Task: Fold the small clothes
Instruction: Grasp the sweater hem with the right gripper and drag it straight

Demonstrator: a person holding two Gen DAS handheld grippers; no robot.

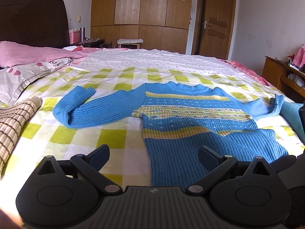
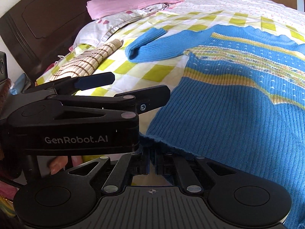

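A blue knit sweater (image 1: pixel 183 118) with yellow and green stripes lies front up on the bed, sleeves spread to both sides. Its lower right part is lifted into a raised fold. My left gripper (image 1: pixel 153 154) is open above the hem's left edge and touches nothing. It also shows in the right wrist view (image 2: pixel 141 86), open, left of the sweater (image 2: pixel 238 87). My right gripper (image 2: pixel 151 164) is shut on the sweater's bottom hem, and the knit edge drapes over its fingers.
The bed has a green and white checked sheet (image 1: pixel 80 133). A folded brown plaid cloth (image 1: pixel 13 122) lies at the left, pillows (image 1: pixel 22 74) beyond it. A dark headboard (image 2: pixel 57 19) stands at the left, a wooden shelf (image 1: pixel 282 76) at the right.
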